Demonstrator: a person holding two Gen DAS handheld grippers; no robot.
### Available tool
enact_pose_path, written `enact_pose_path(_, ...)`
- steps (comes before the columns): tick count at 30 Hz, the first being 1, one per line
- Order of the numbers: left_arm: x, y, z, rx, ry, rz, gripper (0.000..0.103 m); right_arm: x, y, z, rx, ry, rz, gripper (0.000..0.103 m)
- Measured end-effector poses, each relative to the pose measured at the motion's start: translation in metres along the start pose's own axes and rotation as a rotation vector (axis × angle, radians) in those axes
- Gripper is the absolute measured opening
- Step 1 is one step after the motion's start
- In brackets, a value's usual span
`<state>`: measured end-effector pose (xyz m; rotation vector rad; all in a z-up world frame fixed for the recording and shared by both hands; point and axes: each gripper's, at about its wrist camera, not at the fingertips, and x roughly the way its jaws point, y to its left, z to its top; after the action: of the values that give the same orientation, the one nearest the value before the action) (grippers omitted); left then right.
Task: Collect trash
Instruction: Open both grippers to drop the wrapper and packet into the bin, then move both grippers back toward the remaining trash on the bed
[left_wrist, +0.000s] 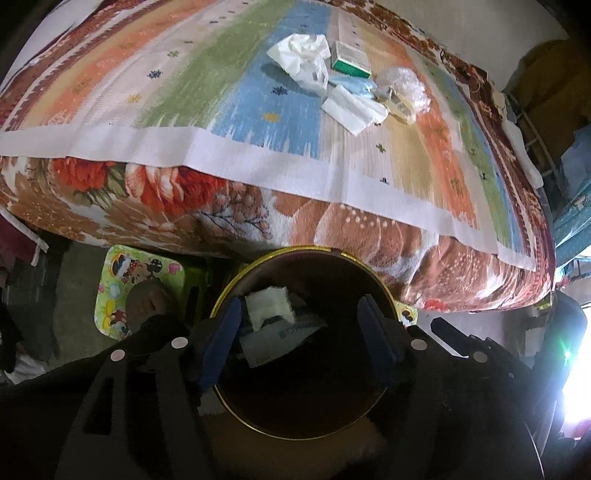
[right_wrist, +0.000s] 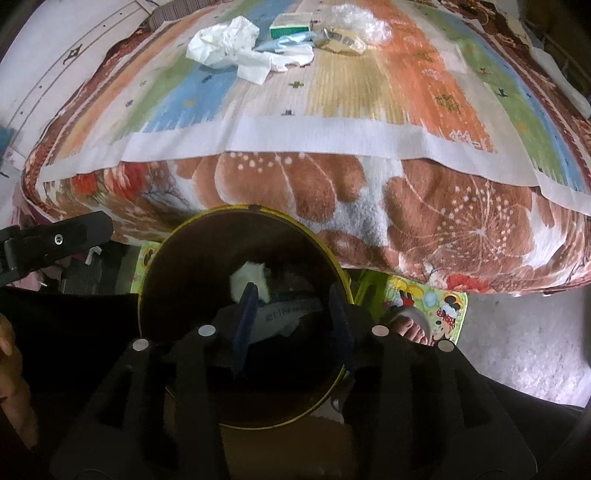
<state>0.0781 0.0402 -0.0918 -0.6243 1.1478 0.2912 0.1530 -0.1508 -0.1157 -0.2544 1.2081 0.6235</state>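
- The dark round bin with a yellow metal rim (left_wrist: 306, 254) stands on the floor against the near edge of the bed, presumably so trash can be carried a short way off the bed and dropped straight in.
- The left hand-held gripper (left_wrist: 299, 332) hangs over the bin's mouth, pointing steeply down. Its blue pads (left_wrist: 221, 343) stand wide apart and press on nothing.
- The right hand-held gripper (right_wrist: 293, 321) hangs over the same bin mouth, jaws apart and empty.
- Inside the bin lie a crumpled white tissue (left_wrist: 271, 304) and a pale printed wrapper (left_wrist: 280, 339); both sit below the open jaws, consistent with a release into the bin.
- Beyond the bin, on the striped woven mat (left_wrist: 207, 81) covering the bed, more trash lies in one cluster: a crumpled white plastic bag (left_wrist: 301, 59), a small green-and-white box (left_wrist: 349, 59), a blue wrapper (left_wrist: 351, 83), a flat white tissue (left_wrist: 352, 107) and a clear plastic bag (left_wrist: 404, 86).
- Judgement: the task is partly done; the cluster on the mat remains to be collected.
- A person's bare toes (right_wrist: 410, 328) rest on a cartoon-printed stool (right_wrist: 439, 310) beside the bin.
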Motion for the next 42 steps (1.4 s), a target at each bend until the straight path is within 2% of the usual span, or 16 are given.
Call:
enact_pose_path(3, -0.009, -0.003, 0.003, 0.022, -0.039, -0.003, 0.075, -0.005, 0.000, 0.001, 0.000, -0.019, 0.007, 0.039)
enact_pose_path(6, -0.015, -0.005, 0.006, 0.043, -0.068, 0.007, 0.078, -0.011, -0.001, 0.002, 0.014, -0.038, 0.034, 0.044)
enact_pose_path(9, -0.021, -0.001, 0.010, 0.036, -0.089, -0.001, 0.081, -0.025, 0.001, 0.003, -0.004, -0.094, 0.018, 0.047)
enact_pose_path(11, -0.025, 0.003, 0.014, 0.022, -0.102, -0.005, 0.082, -0.037, 0.002, 0.006, -0.011, -0.136, 0.038, 0.056)
enact_pose_path(13, -0.029, 0.005, 0.017, 0.017, -0.119, 0.007, 0.084, -0.044, 0.000, 0.008, -0.009, -0.157, 0.051, 0.058)
enact_pose_path(14, -0.032, 0.004, 0.019, 0.021, -0.140, 0.024, 0.087, -0.046, -0.001, 0.010, -0.008, -0.162, 0.056, 0.061)
enact_pose_path(16, -0.039, 0.003, 0.023, 0.027, -0.179, 0.012, 0.097, -0.048, -0.002, 0.014, -0.008, -0.168, 0.067, 0.066)
enact_pose_path(21, -0.053, -0.009, 0.038, 0.102, -0.269, 0.067, 0.097, -0.061, 0.002, 0.028, -0.063, -0.210, 0.059, 0.079)
enact_pose_path(23, -0.055, -0.014, 0.045, 0.128, -0.281, 0.073, 0.097, -0.068, 0.007, 0.036, -0.098, -0.243, 0.062, 0.090)
enact_pose_path(25, -0.054, -0.018, 0.054, 0.156, -0.279, 0.070, 0.097, -0.073, 0.009, 0.041, -0.116, -0.263, 0.072, 0.094)
enact_pose_path(31, -0.050, -0.016, 0.090, 0.132, -0.260, 0.017, 0.097, -0.077, 0.013, 0.064, -0.170, -0.291, 0.081, 0.094)
enact_pose_path(34, -0.047, -0.007, 0.105, 0.063, -0.258, -0.040, 0.097, -0.076, 0.012, 0.078, -0.184, -0.294, 0.087, 0.094)
enact_pose_path(37, -0.038, -0.005, 0.113, 0.027, -0.216, -0.078, 0.097, -0.074, 0.014, 0.090, -0.204, -0.299, 0.087, 0.094)
enact_pose_path(39, -0.034, -0.006, 0.117, 0.028, -0.208, -0.083, 0.097, -0.071, 0.015, 0.097, -0.215, -0.299, 0.085, 0.094)
enact_pose_path(42, -0.033, -0.006, 0.129, 0.028, -0.238, -0.069, 0.097, -0.065, 0.015, 0.107, -0.211, -0.294, 0.093, 0.094)
